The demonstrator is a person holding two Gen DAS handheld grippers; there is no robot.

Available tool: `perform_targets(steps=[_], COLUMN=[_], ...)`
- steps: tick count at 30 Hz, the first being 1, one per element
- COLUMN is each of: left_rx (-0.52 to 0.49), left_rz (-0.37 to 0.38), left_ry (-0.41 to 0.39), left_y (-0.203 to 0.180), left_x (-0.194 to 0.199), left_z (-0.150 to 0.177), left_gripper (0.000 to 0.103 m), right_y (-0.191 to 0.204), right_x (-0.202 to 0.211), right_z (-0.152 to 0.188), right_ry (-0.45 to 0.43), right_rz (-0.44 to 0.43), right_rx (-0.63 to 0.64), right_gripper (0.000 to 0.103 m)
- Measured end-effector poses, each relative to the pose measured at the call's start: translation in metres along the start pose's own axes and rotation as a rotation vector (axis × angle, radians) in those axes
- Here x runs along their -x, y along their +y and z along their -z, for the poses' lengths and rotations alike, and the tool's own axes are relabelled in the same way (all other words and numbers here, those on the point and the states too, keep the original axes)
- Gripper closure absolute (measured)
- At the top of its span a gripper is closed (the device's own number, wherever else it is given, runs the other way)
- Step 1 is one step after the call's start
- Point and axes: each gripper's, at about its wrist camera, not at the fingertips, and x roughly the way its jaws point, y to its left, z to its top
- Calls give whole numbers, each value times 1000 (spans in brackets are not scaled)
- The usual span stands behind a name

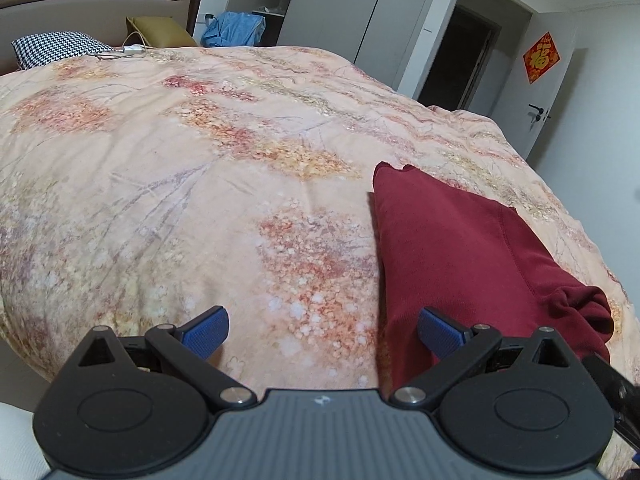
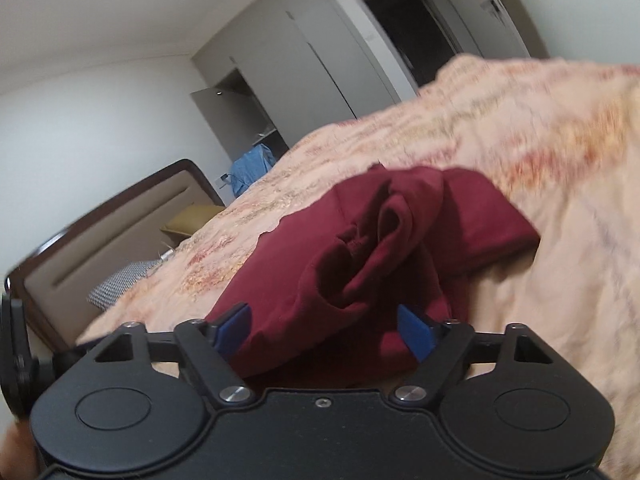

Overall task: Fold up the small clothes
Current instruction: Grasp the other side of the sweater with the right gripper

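My left gripper (image 1: 323, 330) hangs over the floral bedspread (image 1: 168, 168), blue pads (image 1: 206, 330) spread wide with nothing between them — its right pad just over the near-left edge of the dark red garment (image 1: 452, 240). That garment lies partly folded on the right side of the bed, a bunched cuff at its near right corner. My right gripper (image 2: 323, 330) comes in low, jaws apart — red cloth (image 2: 360, 240) lies between the pads (image 2: 416, 330), not pinched. Far off, a houndstooth pillow (image 1: 56, 48) by the headboard (image 1: 100, 4).
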Motion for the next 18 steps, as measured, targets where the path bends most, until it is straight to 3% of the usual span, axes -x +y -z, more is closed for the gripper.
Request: perform_targets(steps=[2,5,7,10,15,18], left_rx=[1,3,4,18,31,4], left_rz=[0,2,7,60,142,165], left_ry=[3,8,11,28,44,44], left_y=[0,0,0,2,-1,-12], left_x=[-1,-1,-1,-2,-2,-2], left_z=[1,2,2,2,4,6], left_gripper=[0,0,0,0,0,0], right_y=[0,3,7,11,6,-16], right_x=[-6,-12,-15,-8,14,11], right_z=[1,3,5,3,-3,-2], right_ry=[15,16,2,-54,-141,-79], right_rz=[16,25,28,39,105,104], right_rx=[-11,-15,16,76,139,77], right_gripper=[29,48,68,83,86,85])
